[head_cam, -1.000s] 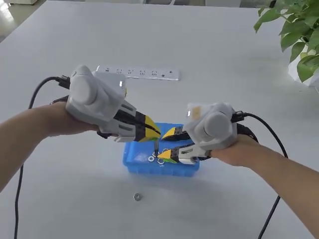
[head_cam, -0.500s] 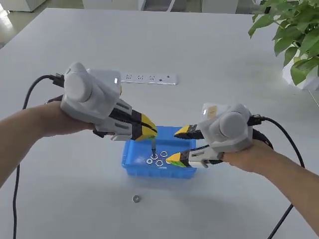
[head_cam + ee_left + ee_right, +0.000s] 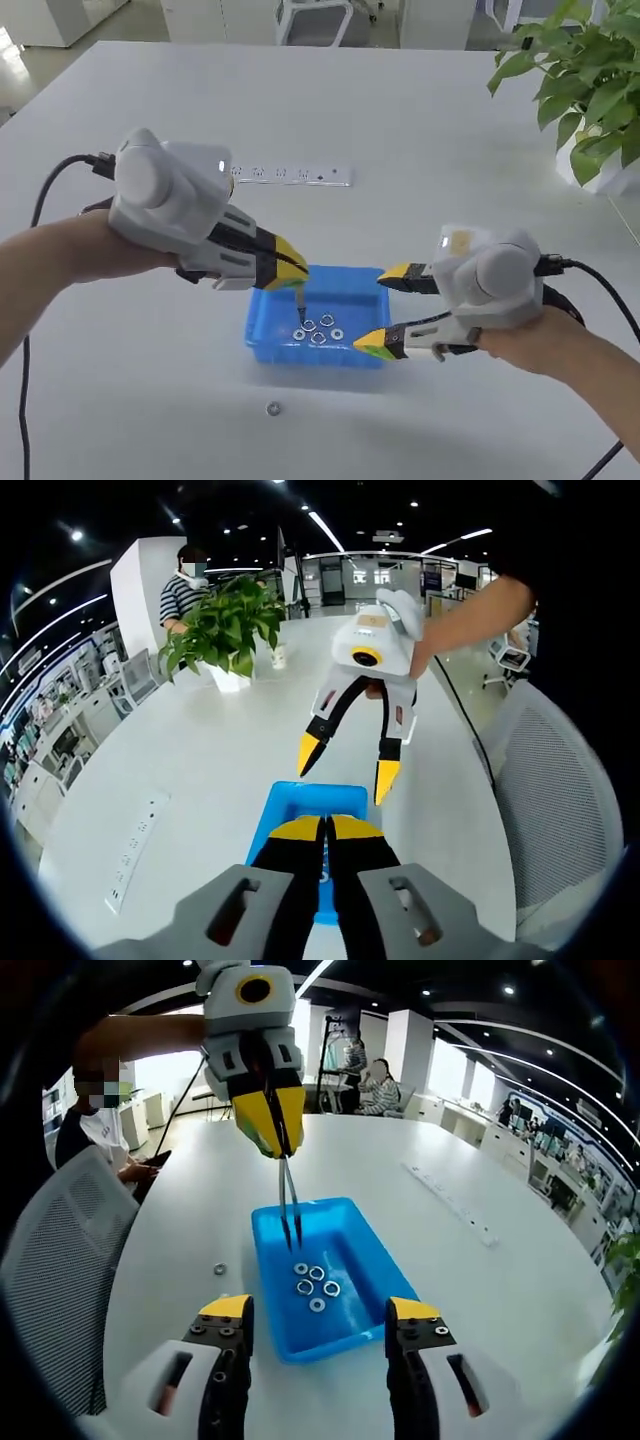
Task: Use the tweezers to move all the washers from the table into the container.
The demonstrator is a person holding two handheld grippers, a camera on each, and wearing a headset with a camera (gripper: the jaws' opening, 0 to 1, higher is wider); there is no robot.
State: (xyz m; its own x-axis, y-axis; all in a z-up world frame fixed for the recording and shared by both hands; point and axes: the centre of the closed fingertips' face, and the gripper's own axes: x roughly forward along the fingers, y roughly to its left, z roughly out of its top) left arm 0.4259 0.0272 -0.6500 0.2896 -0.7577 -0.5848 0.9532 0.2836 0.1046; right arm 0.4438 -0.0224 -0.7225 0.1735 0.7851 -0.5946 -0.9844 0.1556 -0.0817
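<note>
My left gripper (image 3: 293, 268) has its jaws pressed together on the tweezers (image 3: 300, 298), which hang down from the yellow tips into the tray (image 3: 262, 342). In the right gripper view the tweezers (image 3: 287, 1200) come down from the left gripper (image 3: 271, 1143) over the far half of the tray (image 3: 300, 1345), inside its walls. Their points sit just beside the nearest of the washers (image 3: 315, 1285). I cannot tell whether the points touch the tray floor.

Five washers (image 3: 318, 330) lie bunched in the middle of the tray, away from every wall. One washer (image 3: 273, 408) is out on the table (image 3: 450, 180), near the tray's near edge in the head view and apart from it. In the right gripper view that washer (image 3: 219, 1269) lies just off the tray's left long wall, with bare table all round it.

My right gripper (image 3: 375, 310) has its jaws spread wide. It hovers at the tray's right end, one tip over the far right corner and the other by the near right corner. From its own camera the right gripper (image 3: 320, 1310) has one jaw on each side of the tray's near short wall. In the left gripper view the right gripper (image 3: 347, 767) faces my left gripper (image 3: 325, 830) across the tray (image 3: 300, 792).

A power strip (image 3: 290, 175) lies well beyond the tray, with open table between them. A plant (image 3: 590, 90) stands at the far right edge. A chair (image 3: 60, 1260) sits off the table's edge.
</note>
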